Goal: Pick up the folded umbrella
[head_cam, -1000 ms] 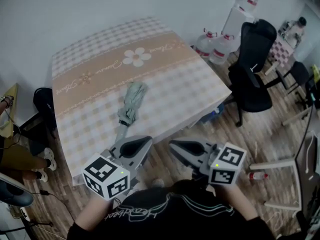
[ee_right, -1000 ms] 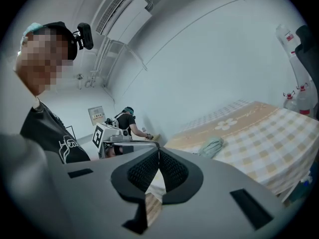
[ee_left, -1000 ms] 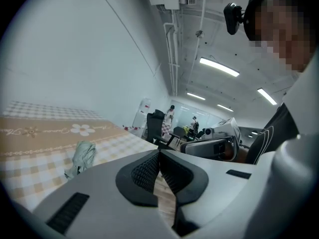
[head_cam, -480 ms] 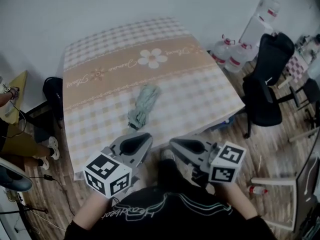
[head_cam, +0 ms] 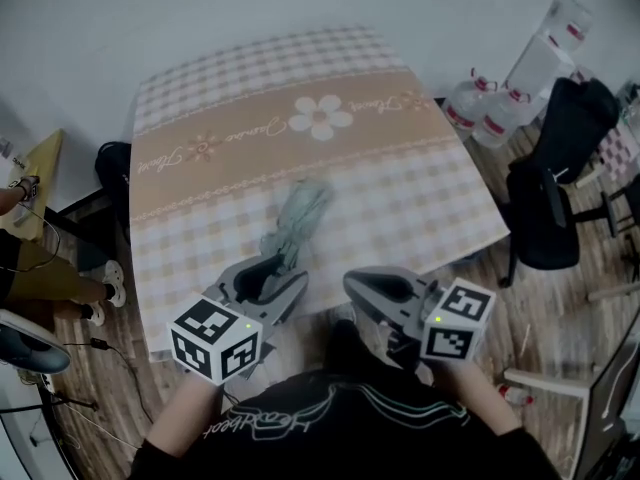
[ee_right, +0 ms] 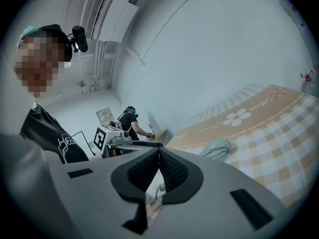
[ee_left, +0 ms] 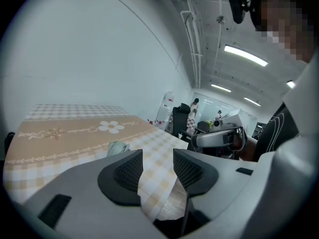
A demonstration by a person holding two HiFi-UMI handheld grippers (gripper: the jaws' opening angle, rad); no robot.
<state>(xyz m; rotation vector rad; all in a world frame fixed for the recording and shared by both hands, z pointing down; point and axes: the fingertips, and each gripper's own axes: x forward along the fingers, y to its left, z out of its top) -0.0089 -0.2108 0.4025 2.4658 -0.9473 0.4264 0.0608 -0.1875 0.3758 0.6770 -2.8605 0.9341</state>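
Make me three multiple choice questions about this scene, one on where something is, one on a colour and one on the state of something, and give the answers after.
1. Where does the folded umbrella lie?
A. on the checked tablecloth
B. in a basket
C. on a shelf

2. What colour is the umbrella?
A. red
B. pale green
C. black

3. How do the jaws of the right hand-held gripper stand?
A. wide apart
B. clamped on the umbrella
C. together, with nothing between them

Answers:
1 A: the head view shows it resting on the cloth near the middle of the table.
2 B: its fabric is pale green in every view.
3 C: the right gripper view shows the jaws meeting, with the umbrella farther off on the table.
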